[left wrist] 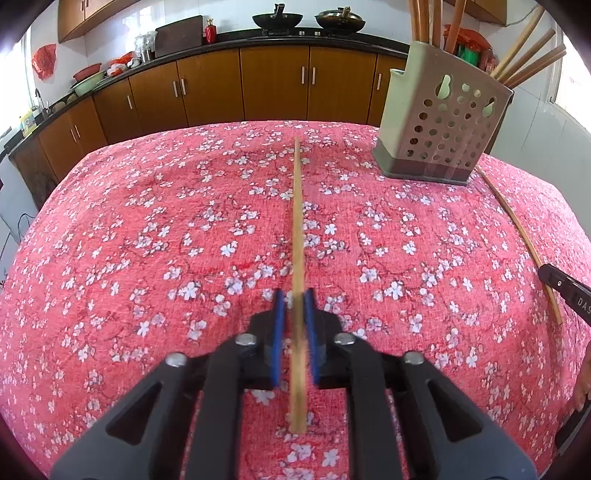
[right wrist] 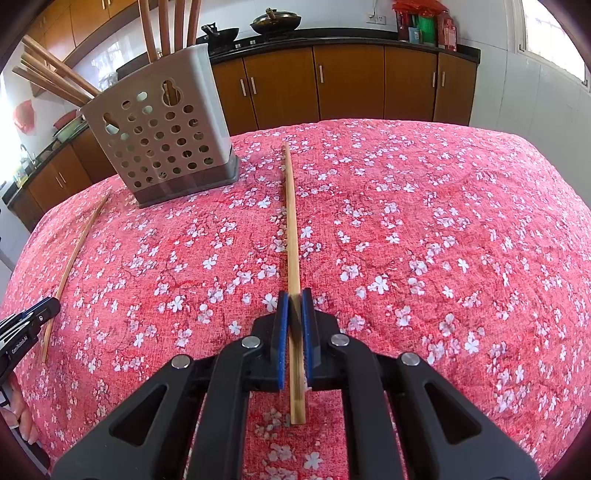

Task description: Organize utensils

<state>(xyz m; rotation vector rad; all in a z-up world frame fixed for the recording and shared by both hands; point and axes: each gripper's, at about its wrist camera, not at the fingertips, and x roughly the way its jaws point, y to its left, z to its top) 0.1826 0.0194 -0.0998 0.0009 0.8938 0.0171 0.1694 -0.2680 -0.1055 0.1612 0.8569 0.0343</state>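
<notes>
My left gripper [left wrist: 294, 295] has its blue pads close on either side of a wooden chopstick [left wrist: 298, 236] that points away over the table; a narrow gap shows on the left pad side. My right gripper [right wrist: 294, 297] is shut on a second wooden chopstick [right wrist: 291, 229]. Each chopstick also shows in the other view, at the right edge [left wrist: 517, 232] and at the left edge [right wrist: 75, 258]. A grey perforated utensil holder [left wrist: 443, 118] [right wrist: 162, 129] stands at the far side and holds several wooden chopsticks [left wrist: 528, 62] [right wrist: 55, 74].
The table is covered by a red floral cloth [left wrist: 147, 240] [right wrist: 443, 240]. Behind it run brown kitchen cabinets [left wrist: 273, 85] with a dark counter carrying two woks [left wrist: 282, 18]. A window [right wrist: 554, 33] is at the right.
</notes>
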